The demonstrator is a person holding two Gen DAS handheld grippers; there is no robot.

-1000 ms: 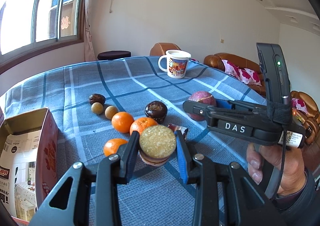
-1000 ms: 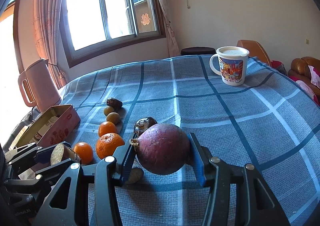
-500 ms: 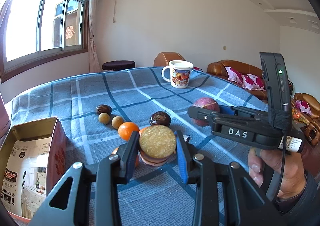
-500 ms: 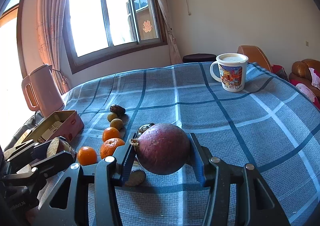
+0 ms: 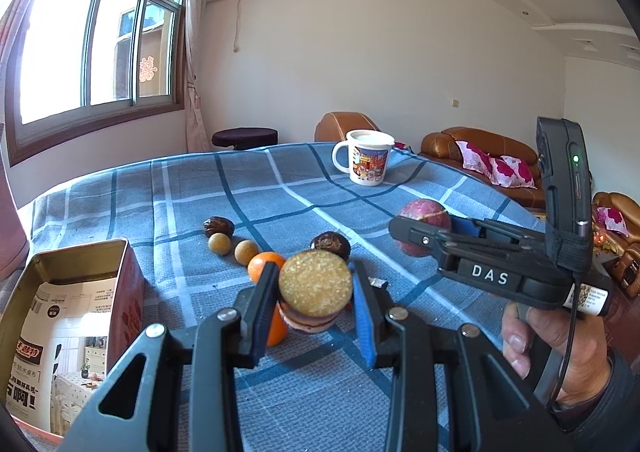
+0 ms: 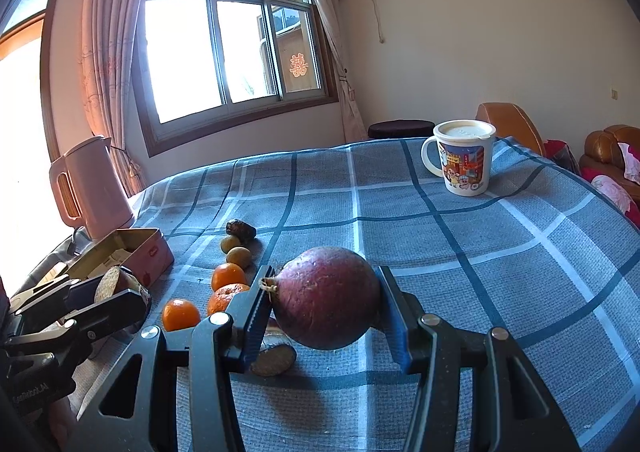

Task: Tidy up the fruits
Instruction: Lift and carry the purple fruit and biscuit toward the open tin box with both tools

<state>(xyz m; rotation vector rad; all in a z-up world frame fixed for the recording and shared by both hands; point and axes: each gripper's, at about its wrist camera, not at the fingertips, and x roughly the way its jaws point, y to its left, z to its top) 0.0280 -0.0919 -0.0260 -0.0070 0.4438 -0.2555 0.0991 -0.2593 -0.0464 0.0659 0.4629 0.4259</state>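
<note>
Table with blue plaid cloth [image 6: 500, 272] fills both views. Pink kettle [image 6: 90, 188] at far left edge, next to an open tin box [image 5: 68, 316] holding printed paper. White lidded mug [image 6: 462, 162] with cartoon print stands far right, well apart from the fruit.

Right gripper [image 6: 324, 308] clamped on a round purple fruit [image 6: 328, 298], held off the cloth between both jaws, stem end against the left jaw. In the left wrist view the same fruit [image 5: 424, 226] shows at the tip of the right gripper [image 5: 416, 230], with a hand [image 5: 560, 356] on the handle at near right.

Left gripper [image 5: 314, 300] clamped on a halved fruit [image 5: 314, 294], yellow grainy cut face toward camera, purple rind below, pinched between both jaws above the cloth. The right wrist view shows it at near left [image 6: 116, 284], just beside the tin box.

On the cloth, a row running from far to near, left of centre: dark wrinkled fruit [image 6: 240, 230], two small tan round fruits [image 6: 236, 250], then three oranges [image 6: 226, 276], nearest one [image 6: 180, 314] a bit to the left. Another dark wrinkled fruit [image 5: 330, 244] lies just beyond the left gripper's jaws. A brownish cut piece [image 6: 274, 358] lies on the cloth under the right gripper's left jaw; cannot tell what it is.
</note>
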